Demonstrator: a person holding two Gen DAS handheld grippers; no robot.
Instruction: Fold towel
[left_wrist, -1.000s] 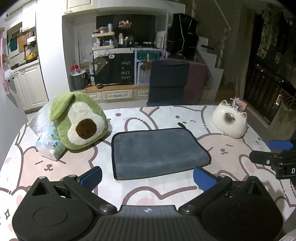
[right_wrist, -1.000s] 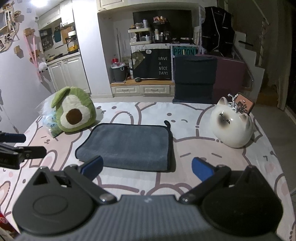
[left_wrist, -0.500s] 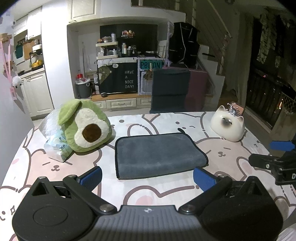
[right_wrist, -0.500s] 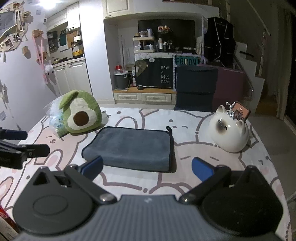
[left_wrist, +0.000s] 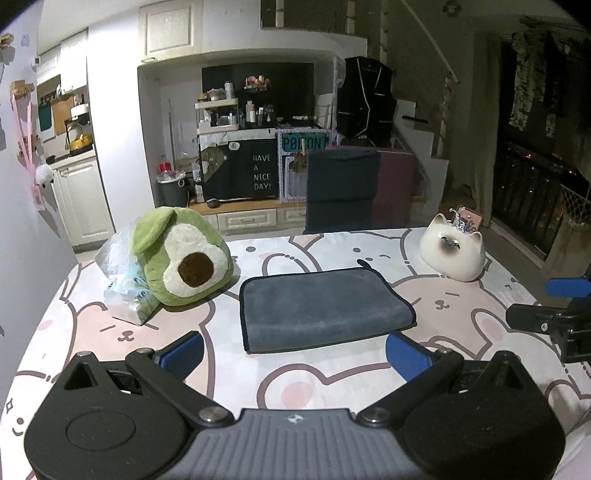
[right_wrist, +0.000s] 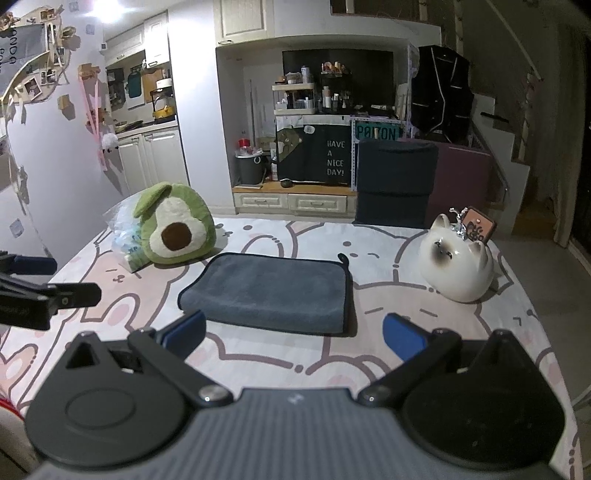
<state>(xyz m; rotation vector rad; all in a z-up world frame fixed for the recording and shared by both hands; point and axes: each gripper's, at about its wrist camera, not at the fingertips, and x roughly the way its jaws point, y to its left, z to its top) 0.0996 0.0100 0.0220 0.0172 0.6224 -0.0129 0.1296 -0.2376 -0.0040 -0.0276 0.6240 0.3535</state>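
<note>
— So, going left to right, what lay on the table (left_wrist: 332, 373)?

— At about ten o'clock from the left camera sat a crinkled plastic bag (left_wrist: 120, 273), with the avocado plush (left_wrist: 183, 256) touching it. At twelve o'clock, in the middle of the bunny-print cloth, lay the grey towel (left_wrist: 321, 308), flat and compact, with a rounded doubled edge toward the camera and a small loop at its far right corner. At two o'clock, well apart from it, stood the white cat figure (left_wrist: 454, 254).

— And the tongs?

— The left gripper (left_wrist: 293, 349) was spread wide, blue pads on either side of the towel's near edge but short of it, pinching nothing. The right gripper (right_wrist: 293, 332) was spread the same way and empty. Each showed in the other's view: the right one at three o'clock in the left view, the left one at nine o'clock in the right view, both clear of the towel.

— Which step was that, would you say?

— I judged the fold to be either finished or between folds. The towel looked already doubled, with nothing holding it.

— What would the next move call for?

— If another fold was wanted, each gripper would have to drop to a near corner, close on both layers together, and carry the edge over evenly to the far side. The thick edge could slip out of a shallow pinch.
</note>
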